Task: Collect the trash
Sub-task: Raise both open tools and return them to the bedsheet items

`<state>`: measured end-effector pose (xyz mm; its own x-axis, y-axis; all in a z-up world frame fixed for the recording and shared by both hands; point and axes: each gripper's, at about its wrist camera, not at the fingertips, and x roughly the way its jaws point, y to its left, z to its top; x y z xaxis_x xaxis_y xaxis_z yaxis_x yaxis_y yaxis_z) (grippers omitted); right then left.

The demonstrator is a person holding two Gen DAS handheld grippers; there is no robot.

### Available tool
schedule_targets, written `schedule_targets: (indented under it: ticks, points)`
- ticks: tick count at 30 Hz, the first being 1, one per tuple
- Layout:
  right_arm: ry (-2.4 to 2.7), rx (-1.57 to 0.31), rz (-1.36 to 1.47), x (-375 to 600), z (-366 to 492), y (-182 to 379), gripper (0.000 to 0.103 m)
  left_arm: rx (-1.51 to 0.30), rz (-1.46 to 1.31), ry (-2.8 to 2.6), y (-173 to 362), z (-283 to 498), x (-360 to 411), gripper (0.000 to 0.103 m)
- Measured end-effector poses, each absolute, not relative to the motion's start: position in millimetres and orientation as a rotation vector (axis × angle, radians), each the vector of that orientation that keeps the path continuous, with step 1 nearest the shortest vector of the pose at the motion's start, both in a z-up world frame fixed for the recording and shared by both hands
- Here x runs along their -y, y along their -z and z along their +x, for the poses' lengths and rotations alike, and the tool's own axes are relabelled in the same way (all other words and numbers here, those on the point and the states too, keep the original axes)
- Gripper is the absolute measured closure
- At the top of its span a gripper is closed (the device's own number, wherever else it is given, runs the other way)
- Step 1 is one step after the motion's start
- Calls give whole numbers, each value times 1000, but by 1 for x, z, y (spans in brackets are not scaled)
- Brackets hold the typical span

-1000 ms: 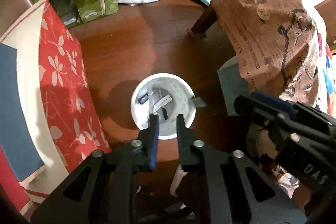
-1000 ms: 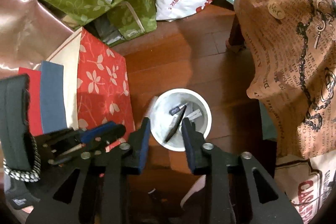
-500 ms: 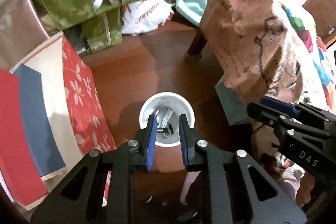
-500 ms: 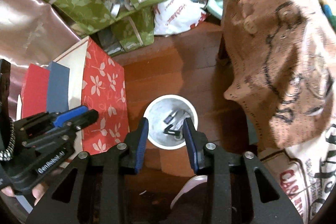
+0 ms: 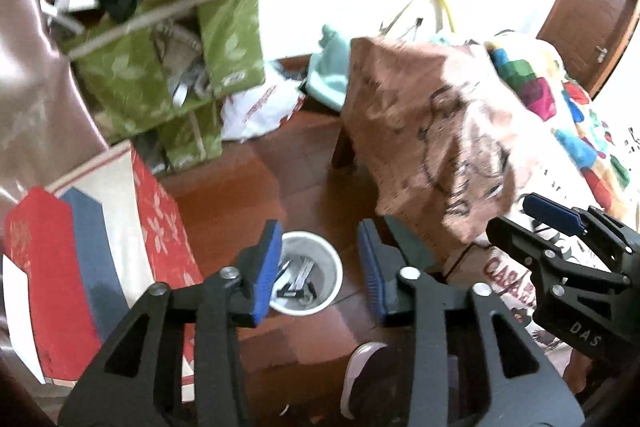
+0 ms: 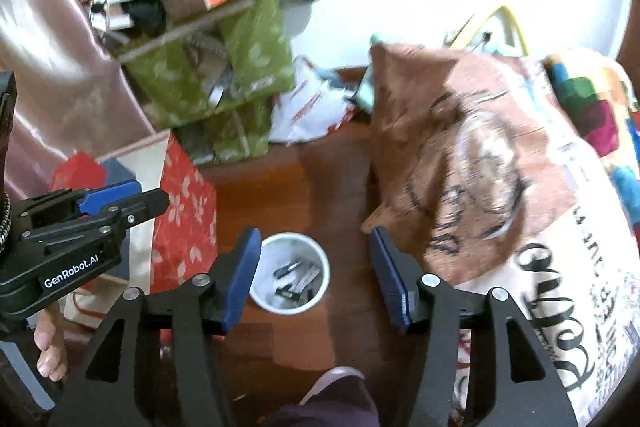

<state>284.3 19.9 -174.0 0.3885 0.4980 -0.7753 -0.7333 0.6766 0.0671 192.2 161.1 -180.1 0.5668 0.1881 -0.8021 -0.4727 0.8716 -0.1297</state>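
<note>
Both of your grippers are empty. The left gripper (image 5: pixel 320 267) and the right gripper (image 6: pixel 316 275) each have their blue pads spread apart, and they have just been opening, with nothing between them. Seen between each pair of pads, down on the reddish-brown wooden floor (image 5: pixel 256 195), is the round white plastic bin (image 6: pixel 289 273). It stands upright, with several dark and silvery scraps of trash (image 6: pixel 298 281) lying at its bottom.

To my eye the drop is done and you are in the move back out for the next piece. Do it well:

- Leave the pads spread so you need not reopen over the next scrap.
- Keep the two grippers well apart; they sit side by side, the left one showing at the left edge of the right wrist view.
- Mind the brown printed cloth (image 6: pixel 460 147) hanging just right of the bin, and the red box with white leaf print (image 6: pixel 186 211) near its left; a low sweep could snag the cloth or knock the bin.
- Your shoe toe (image 5: pixel 360 375) is on the near side of the bin; step away from it, not towards it.
</note>
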Motion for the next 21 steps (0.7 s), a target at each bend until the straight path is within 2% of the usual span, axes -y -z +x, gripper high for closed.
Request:
schedule_targets:
  ticks: [12,14,16,19,21]
  points:
    - [-603,-661,-158,104,296,111,49,-778,-271,-249,127,233,-68,58]
    - [-551,-621,-139,130,297,102,45,-765,-256,-213,121,243,-48,58]
    - [-489,-572,-122,158,297,93,31,-760,-239,-184,118,252,-29,57]
    - [-399,-513,-119,192,297,83,24,-760,-217,-133,116,268,-1,55]
    - [-339,-492,-126,210,300,79,23,-767,-206,-101,118,277,17,55]
